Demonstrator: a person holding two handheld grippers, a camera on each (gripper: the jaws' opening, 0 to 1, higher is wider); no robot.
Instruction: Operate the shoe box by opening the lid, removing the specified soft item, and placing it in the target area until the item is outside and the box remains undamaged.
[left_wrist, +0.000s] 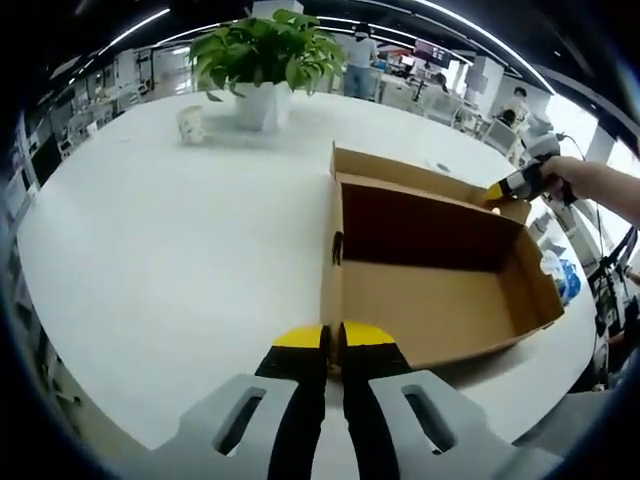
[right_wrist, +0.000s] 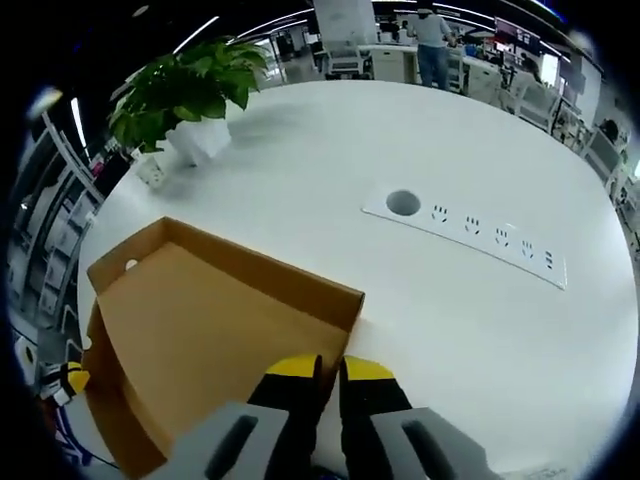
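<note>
The left gripper (left_wrist: 333, 340), its jaws pressed together, is pinching the near wall of the shoe box (left_wrist: 440, 300), probably bracing it so it stays put on the white table (left_wrist: 170, 250). The right gripper (right_wrist: 330, 372), also pressed together, is clamping the box's opposite rim (right_wrist: 255, 270); in the left gripper view it is reaching in from beyond the box (left_wrist: 520, 183). Held from both sides, the cardboard is standing open and undamaged. Inside the box, only bare cardboard is showing; the soft item's whereabouts I cannot tell. Beyond the box, a potted plant (left_wrist: 262, 60) is standing.
</note>
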